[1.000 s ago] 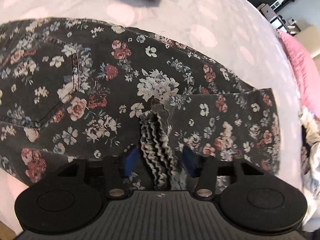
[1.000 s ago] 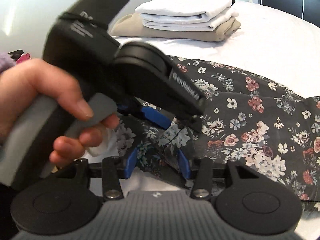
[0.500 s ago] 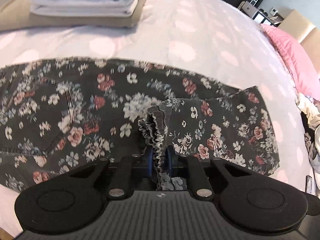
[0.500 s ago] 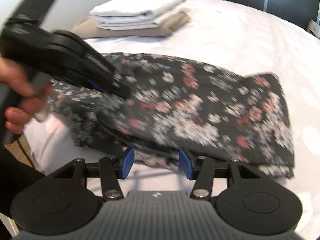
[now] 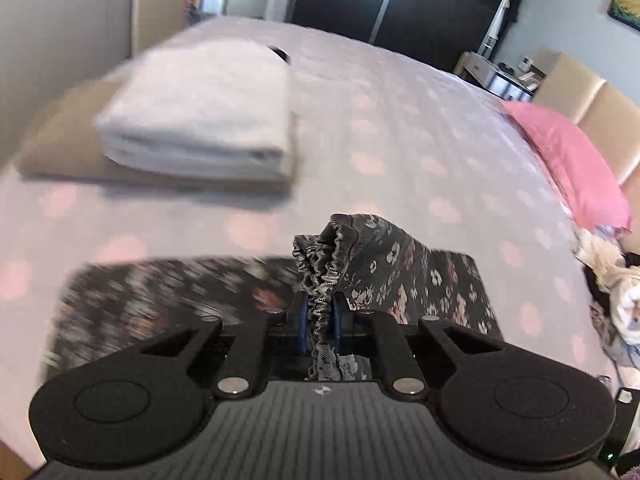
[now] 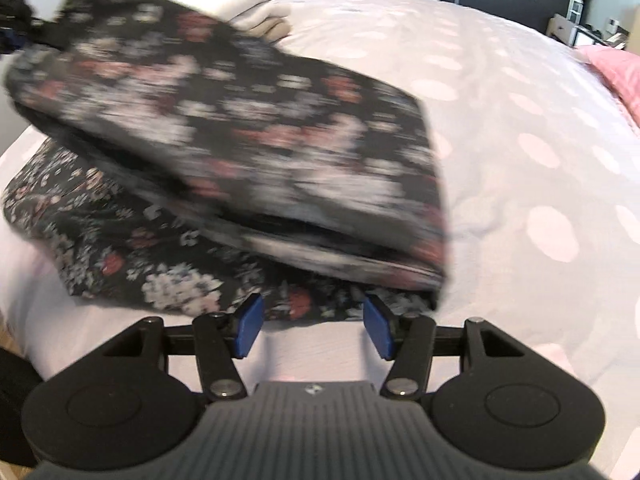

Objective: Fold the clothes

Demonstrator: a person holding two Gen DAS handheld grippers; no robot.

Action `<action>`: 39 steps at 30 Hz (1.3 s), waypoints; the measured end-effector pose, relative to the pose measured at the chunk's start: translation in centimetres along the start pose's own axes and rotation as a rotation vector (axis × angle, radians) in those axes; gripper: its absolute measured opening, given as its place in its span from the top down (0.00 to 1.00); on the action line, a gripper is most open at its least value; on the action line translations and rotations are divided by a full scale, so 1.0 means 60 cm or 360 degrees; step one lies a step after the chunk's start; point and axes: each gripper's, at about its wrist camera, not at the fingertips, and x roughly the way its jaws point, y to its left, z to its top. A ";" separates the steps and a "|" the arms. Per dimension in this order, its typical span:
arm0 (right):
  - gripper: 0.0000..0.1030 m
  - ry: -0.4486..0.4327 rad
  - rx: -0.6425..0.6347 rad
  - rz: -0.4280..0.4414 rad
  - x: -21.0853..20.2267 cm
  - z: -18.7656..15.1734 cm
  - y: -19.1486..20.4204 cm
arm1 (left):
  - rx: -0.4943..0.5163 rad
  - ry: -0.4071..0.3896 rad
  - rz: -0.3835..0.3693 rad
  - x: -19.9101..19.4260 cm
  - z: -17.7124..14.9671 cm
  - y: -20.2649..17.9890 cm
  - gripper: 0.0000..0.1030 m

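Dark floral trousers [image 5: 404, 276] lie on the bed, and one end hangs lifted. My left gripper [image 5: 319, 322] is shut on their gathered elastic waistband [image 5: 320, 280], holding it up off the sheet. In the right wrist view the raised half of the floral trousers [image 6: 248, 140] sweeps, blurred, over the half that still lies flat. My right gripper [image 6: 312, 328] hovers just in front of the trousers' near edge; its jaws are opening, and only bare sheet shows between the blue pads [image 6: 250, 326].
A stack of folded white and beige cloth [image 5: 200, 120] sits at the far left of the bed [image 5: 400, 140]. A pink pillow [image 5: 568, 160] lies at the right edge. Loose clothes [image 5: 612, 280] are heaped off the bed's right side.
My left gripper closed on the waistband and rose, pulling that end of the trousers up and over. My right gripper drew away to the garment's near edge and its jaws spread wider.
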 end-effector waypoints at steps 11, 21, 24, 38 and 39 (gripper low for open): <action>0.43 -0.0079 -0.0059 0.0234 -0.025 -0.017 0.025 | -0.0146 0.0014 0.0294 -0.031 0.022 0.181 0.91; 0.42 -0.0062 -0.0025 0.0258 -0.032 -0.002 0.032 | -0.0248 0.0161 0.0464 0.075 -0.029 0.278 0.90; 0.42 -0.0035 0.0110 0.0299 -0.025 0.010 0.007 | -0.0332 0.0180 0.0483 0.095 -0.045 0.294 0.89; 0.47 0.0083 0.0583 0.0494 0.058 0.072 -0.061 | -0.0448 0.0146 0.0616 0.083 -0.072 0.287 0.56; 0.49 0.0117 0.0597 0.0511 0.069 0.074 -0.063 | -0.0427 0.0185 0.0631 0.089 -0.076 0.286 0.57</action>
